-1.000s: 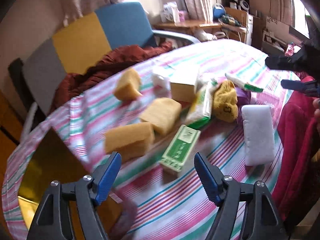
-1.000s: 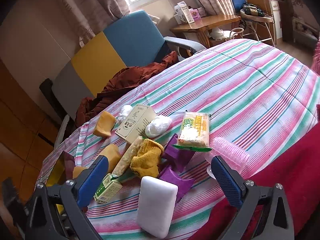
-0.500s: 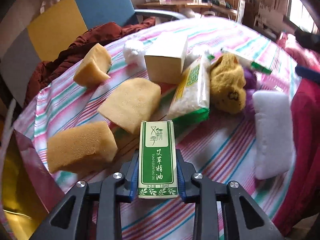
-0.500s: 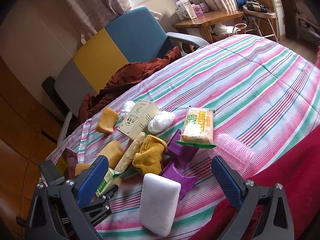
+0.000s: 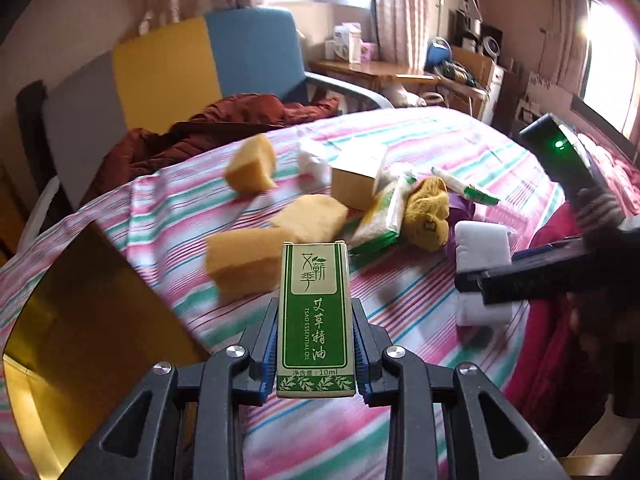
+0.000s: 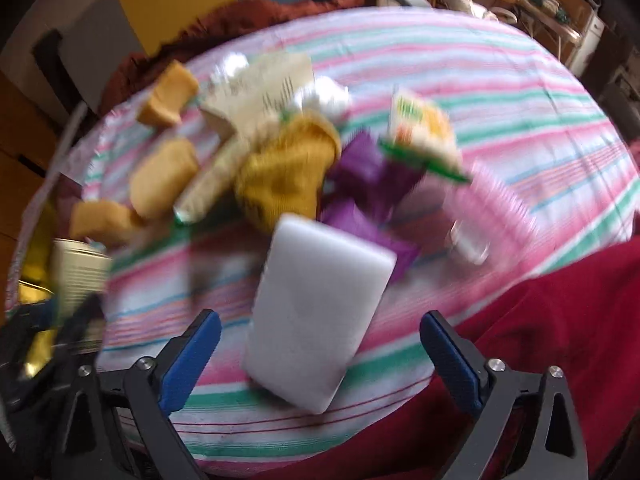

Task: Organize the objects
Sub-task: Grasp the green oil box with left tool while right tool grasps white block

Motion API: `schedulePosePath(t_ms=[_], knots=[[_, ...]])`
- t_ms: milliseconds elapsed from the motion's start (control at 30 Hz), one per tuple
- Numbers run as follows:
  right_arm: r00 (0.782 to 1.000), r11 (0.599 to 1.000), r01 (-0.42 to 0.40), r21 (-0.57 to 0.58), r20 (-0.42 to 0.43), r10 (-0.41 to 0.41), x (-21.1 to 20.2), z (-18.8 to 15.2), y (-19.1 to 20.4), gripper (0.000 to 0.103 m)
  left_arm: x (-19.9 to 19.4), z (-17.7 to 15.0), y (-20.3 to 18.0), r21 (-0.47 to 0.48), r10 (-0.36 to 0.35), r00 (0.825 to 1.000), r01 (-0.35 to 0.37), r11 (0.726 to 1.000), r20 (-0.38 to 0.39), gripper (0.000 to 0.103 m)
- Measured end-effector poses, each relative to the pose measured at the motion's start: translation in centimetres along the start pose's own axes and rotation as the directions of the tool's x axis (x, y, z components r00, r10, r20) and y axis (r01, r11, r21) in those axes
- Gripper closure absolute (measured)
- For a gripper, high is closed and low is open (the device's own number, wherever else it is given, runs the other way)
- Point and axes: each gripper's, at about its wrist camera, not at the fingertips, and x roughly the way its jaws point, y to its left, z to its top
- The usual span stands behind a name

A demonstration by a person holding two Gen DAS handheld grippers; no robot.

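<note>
So the left gripper (image 5: 314,354) is clamped tight on a small green carton (image 5: 315,318); it's a slim cardboard box, glossy print, white lettering, sitting lengthwise between the blue ribbed pads and lifted clear of the striped cloth (image 5: 400,312), near its left edge. We've got that gripper angled downward, looking across the bed-like surface toward its far edge.

Stuff on the cloth is mostly soft and chunky; three yellow sponge blocks (image 5: 244,266) with a porous, rough-cut look sit toward the left edge; a plain cardboard box (image 5: 352,186) stands behind them; a crinkly plastic packet (image 5: 382,216) leans beside a mustard knit sock (image 5: 428,214), which looks fuzzy and slumped; purple wrappers (image 6: 368,168) poke out under it in the right wrist view, though that view is pretty blurred.

The white foam block (image 6: 316,312) is a smooth rounded rectangle, matte, lying near the cloth's near edge where it meets a dark red blanket (image 6: 540,340). Our right gripper (image 6: 320,356) points steeply down over it; the jaws are wide but closing, with the block between them and the blue pads not touching it. A translucent pink ribbed thing (image 6: 492,212) lies off toward the right edge; we can't tell what it is.

In the left wrist view the right gripper shows as a dark bar crossing the foam block, with a hand (image 5: 600,216) above it. A shiny gold-lined bag (image 5: 80,320) gapes at the cloth's left edge.
</note>
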Motion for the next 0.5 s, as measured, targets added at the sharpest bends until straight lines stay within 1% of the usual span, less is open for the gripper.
schedulePosePath(t_ms=[67,100,133,167,200,233,267,300,433,500], knots=[[1.0,1.0,0.012,0.015,0.021,-0.013,0.0,0.0,0.0,0.012,-1.1,-0.5,1.0,-0.025,0.015,1.0,-0.015,1.0,0.012,0.073],[1.0,1.0,0.026,0.014,0.004,-0.026,0.3,0.0,0.0,0.013,-1.6,-0.8,1.5,-0.039,0.026,0.999,-0.025,0.999,0.019,0.072],[1.0,1.0,0.029,0.01,-0.01,-0.029,0.6,0.0,0.1,0.016,-2.3,-1.1,2.1,-0.055,0.04,0.999,-0.039,0.998,0.029,0.072],[1.0,1.0,0.023,0.002,-0.015,-0.023,0.7,-0.1,0.1,0.024,-2.7,-1.2,2.6,-0.067,0.054,0.998,-0.051,0.996,0.035,0.072],[1.0,1.0,0.013,-0.003,-0.012,-0.013,0.6,-0.2,0.1,0.029,-3.3,-1.4,3.1,-0.081,0.073,0.996,-0.07,0.994,0.041,0.072],[1.0,1.0,0.01,-0.004,-0.003,-0.01,0.5,-0.3,0.0,0.03,-3.8,-1.7,3.8,-0.095,0.091,0.995,-0.086,0.992,0.046,0.072],[1.0,1.0,0.01,-0.004,0.009,-0.01,0.3,-0.4,-0.1,0.036,-4.4,-2.0,4.5,-0.113,0.109,0.993,-0.102,0.988,0.051,0.072],[1.0,1.0,0.008,-0.005,0.019,-0.007,0.1,-0.5,-0.3,0.038,-5.0,-2.3,5.2,-0.132,0.129,0.99,-0.121,0.984,0.054,0.072],[0.998,1.0,-0.023,-0.013,0.06,0.024,-0.7,-0.9,-0.7,0.04,-7.0,-3.8,7.6,-0.178,0.226,0.972,-0.213,0.961,0.059,0.072],[0.992,0.997,-0.069,-0.015,0.101,0.071,-1.6,-1.2,-1.0,0.04,-8.0,-4.6,8.9,-0.208,0.277,0.96,-0.262,0.942,0.048,0.072]])
